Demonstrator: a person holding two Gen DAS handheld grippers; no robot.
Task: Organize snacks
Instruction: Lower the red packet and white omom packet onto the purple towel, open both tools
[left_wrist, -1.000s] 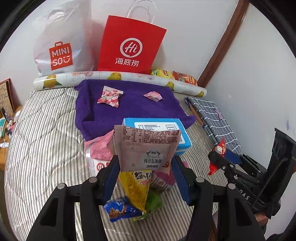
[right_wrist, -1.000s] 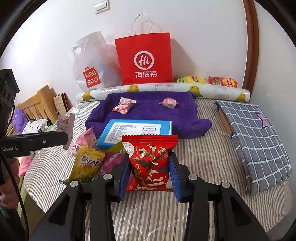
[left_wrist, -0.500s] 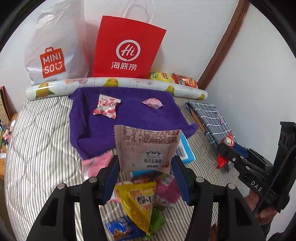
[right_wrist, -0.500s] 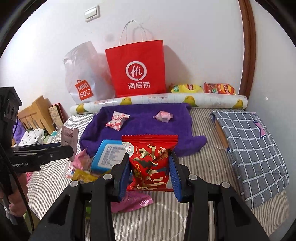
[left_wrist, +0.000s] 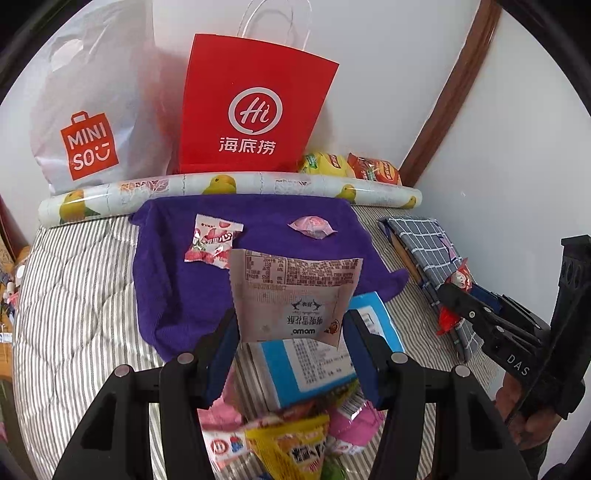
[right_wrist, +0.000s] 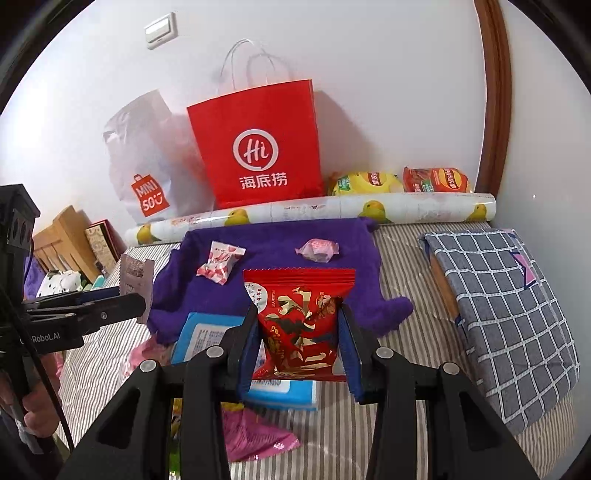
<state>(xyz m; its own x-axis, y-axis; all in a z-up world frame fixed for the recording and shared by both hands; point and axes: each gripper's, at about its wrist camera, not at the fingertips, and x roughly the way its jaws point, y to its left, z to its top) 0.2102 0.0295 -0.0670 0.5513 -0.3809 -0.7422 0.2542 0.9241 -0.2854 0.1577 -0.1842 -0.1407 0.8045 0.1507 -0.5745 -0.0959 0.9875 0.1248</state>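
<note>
My left gripper (left_wrist: 290, 338) is shut on a pale pink snack packet (left_wrist: 291, 295), held upright above the near edge of the purple towel (left_wrist: 177, 280). My right gripper (right_wrist: 298, 341) is shut on a red snack packet (right_wrist: 301, 321), also over the towel's (right_wrist: 269, 258) near edge. On the towel lie a pink-and-white candy packet (left_wrist: 212, 243) (right_wrist: 219, 260) and a small pink wrapped sweet (left_wrist: 313, 226) (right_wrist: 317, 250). A blue box (left_wrist: 317, 365) (right_wrist: 199, 339) and a heap of loose snack packets (left_wrist: 291, 439) lie below the grippers on the striped bed.
A red paper bag (left_wrist: 255, 107) and a white plastic bag (left_wrist: 92, 122) stand against the wall behind a fruit-printed roll (left_wrist: 229, 186). Yellow (right_wrist: 364, 182) and red (right_wrist: 436, 180) crisp bags lie beside them. A folded checked cloth (right_wrist: 506, 299) lies at the right. A person's hand (right_wrist: 33, 406) grips the left handle.
Both grippers have moved forward toward the purple towel with their packets still held. The blue box and the snack heap have slid lower in both views.
</note>
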